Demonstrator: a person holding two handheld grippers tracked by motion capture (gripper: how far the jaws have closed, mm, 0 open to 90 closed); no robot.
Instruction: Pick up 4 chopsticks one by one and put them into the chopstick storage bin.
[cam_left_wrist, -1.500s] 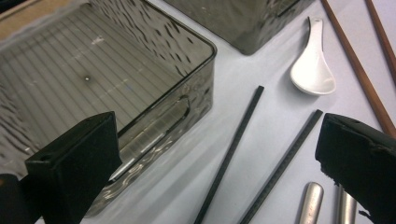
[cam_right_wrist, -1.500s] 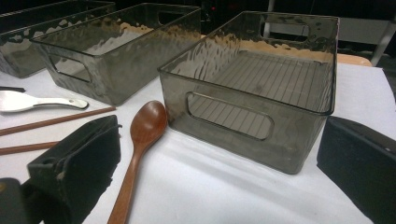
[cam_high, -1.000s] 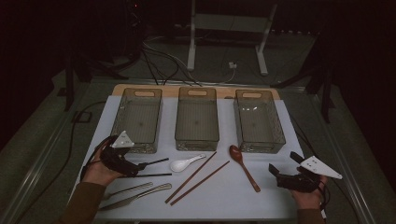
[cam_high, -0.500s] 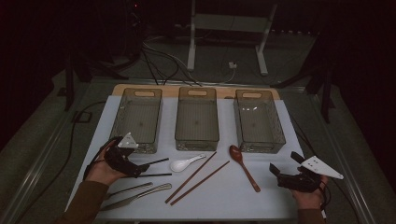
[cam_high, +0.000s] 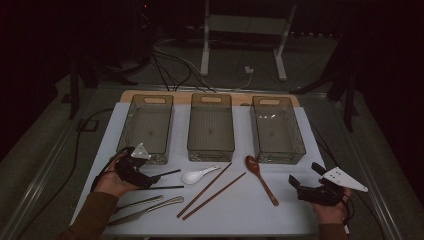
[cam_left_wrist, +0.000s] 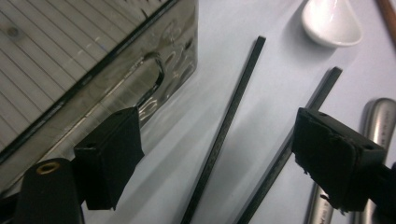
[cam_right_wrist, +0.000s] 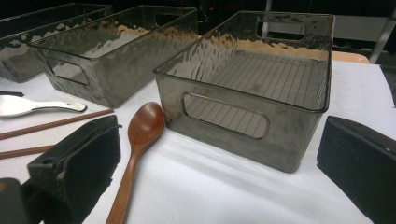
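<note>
Two black chopsticks (cam_high: 165, 175) lie in front of the left bin (cam_high: 123, 134). My left gripper (cam_high: 150, 180) reaches over their near ends. In the left gripper view its jaws have just been closing and stand apart around both black chopsticks (cam_left_wrist: 229, 121). The right pad (cam_left_wrist: 336, 163) sits over the outer stick, and no pad presses on either. My right gripper (cam_high: 305, 176) rests open near the table's front right. The handle of a brown wooden spoon (cam_right_wrist: 140, 130) lies beside its left pad (cam_right_wrist: 79, 163), and nothing is between the jaws.
Three smoky clear bins stand in a row: the left one, the middle bin (cam_high: 211, 150) and the right bin (cam_high: 300, 145). A white soup spoon (cam_high: 197, 175), two brown chopsticks (cam_high: 210, 192) and metal cutlery (cam_high: 150, 205) lie in front of them on the white mat.
My left gripper has edged a little toward the black chopsticks and its jaws have narrowed. The right hand and its gripper have kept still.
</note>
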